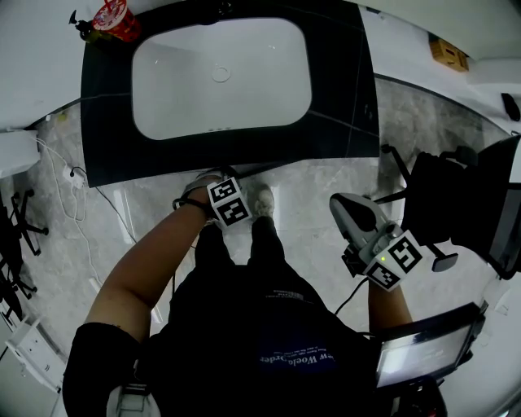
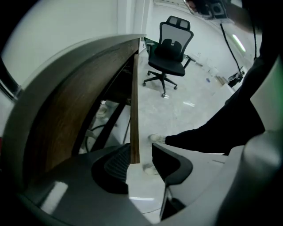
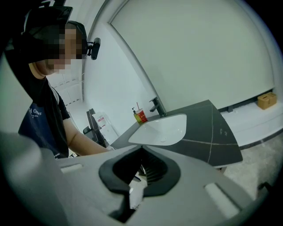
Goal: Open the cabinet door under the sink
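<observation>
The dark counter (image 1: 342,89) holds a white sink basin (image 1: 220,77) and stands straight ahead of me. My left gripper (image 2: 141,153) points steeply down below the counter's front edge; its marker cube (image 1: 229,203) shows in the head view. The wooden cabinet door (image 2: 75,110) stands ajar. Its thin edge (image 2: 135,114) runs down between the jaws, against the left pad (image 2: 116,164). A gap of floor shows between the edge and the right pad (image 2: 170,162). My right gripper (image 1: 342,205) hangs apart at the right, shut and empty, and faces the sink basin (image 3: 161,130).
A black office chair (image 2: 170,53) stands on the pale floor beyond the door. A red cup (image 1: 114,18) sits at the counter's back left corner, a cardboard box (image 1: 449,54) on the ledge at the right. Black equipment (image 1: 456,195) crowds my right side. Cables (image 1: 69,175) trail at left.
</observation>
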`<action>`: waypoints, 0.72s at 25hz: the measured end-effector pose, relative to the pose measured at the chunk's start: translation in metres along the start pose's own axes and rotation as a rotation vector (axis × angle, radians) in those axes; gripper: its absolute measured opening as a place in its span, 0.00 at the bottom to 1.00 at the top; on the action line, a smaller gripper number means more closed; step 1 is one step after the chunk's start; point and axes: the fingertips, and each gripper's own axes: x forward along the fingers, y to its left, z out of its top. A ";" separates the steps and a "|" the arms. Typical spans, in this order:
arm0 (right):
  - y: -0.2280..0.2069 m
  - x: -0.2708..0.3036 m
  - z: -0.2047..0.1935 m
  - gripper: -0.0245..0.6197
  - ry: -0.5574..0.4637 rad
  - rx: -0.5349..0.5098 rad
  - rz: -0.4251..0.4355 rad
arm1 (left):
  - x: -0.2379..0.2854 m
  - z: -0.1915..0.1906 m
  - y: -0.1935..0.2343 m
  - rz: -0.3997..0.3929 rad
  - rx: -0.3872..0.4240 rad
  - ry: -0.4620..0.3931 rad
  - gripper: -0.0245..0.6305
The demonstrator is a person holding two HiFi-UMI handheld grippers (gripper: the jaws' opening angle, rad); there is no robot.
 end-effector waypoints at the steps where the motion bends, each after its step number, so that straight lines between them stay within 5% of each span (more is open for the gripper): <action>1: -0.001 -0.003 0.000 0.04 0.001 -0.006 -0.001 | 0.000 0.001 -0.009 -0.075 -0.018 0.010 0.28; 4: -0.005 -0.009 0.004 0.04 -0.002 -0.019 -0.003 | 0.007 0.001 -0.023 -0.194 -0.041 0.048 0.28; 8: -0.011 -0.019 0.009 0.04 -0.003 -0.026 -0.008 | 0.032 -0.002 -0.004 0.010 -0.001 0.099 0.41; 13: -0.025 -0.031 0.011 0.04 0.007 -0.021 -0.005 | 0.046 -0.004 0.010 0.142 -0.007 0.131 0.21; 14: -0.027 -0.032 0.012 0.04 0.008 -0.024 0.001 | 0.047 -0.004 0.009 0.147 -0.016 0.137 0.14; 18: -0.033 -0.033 0.019 0.04 0.019 -0.046 0.035 | 0.051 -0.002 -0.010 0.103 -0.066 0.146 0.14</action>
